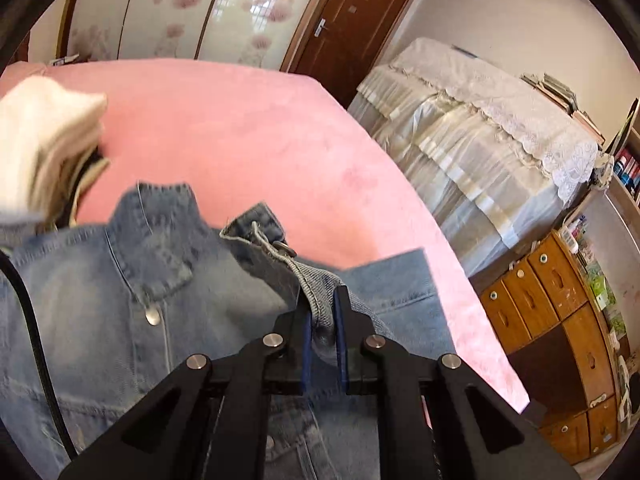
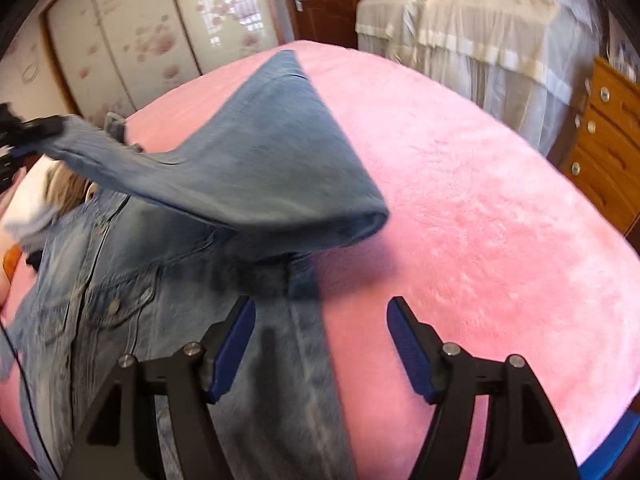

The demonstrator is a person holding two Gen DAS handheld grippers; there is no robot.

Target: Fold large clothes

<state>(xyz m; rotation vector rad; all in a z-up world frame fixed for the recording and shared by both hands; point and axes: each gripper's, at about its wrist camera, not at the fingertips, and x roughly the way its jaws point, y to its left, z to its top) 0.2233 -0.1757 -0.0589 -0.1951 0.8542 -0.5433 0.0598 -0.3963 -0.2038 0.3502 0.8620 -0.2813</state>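
Note:
A light blue denim jacket (image 1: pixel 120 300) lies front up on the pink bed cover (image 1: pixel 240 128). My left gripper (image 1: pixel 323 312) is shut on the cuff end of its sleeve (image 1: pixel 260 236) and holds it lifted over the jacket. In the right wrist view the same sleeve (image 2: pixel 280 152) arches up from the jacket body (image 2: pixel 120 280) toward the left gripper (image 2: pixel 36 128) at the far left. My right gripper (image 2: pixel 320 320) is open and empty, just above the jacket's right edge.
A stack of folded light clothes (image 1: pixel 44 148) sits at the bed's left. A lace-covered piece of furniture (image 1: pixel 480 128) and a wooden drawer cabinet (image 1: pixel 560 320) stand to the right of the bed. A wardrobe and a brown door (image 1: pixel 352 20) are behind.

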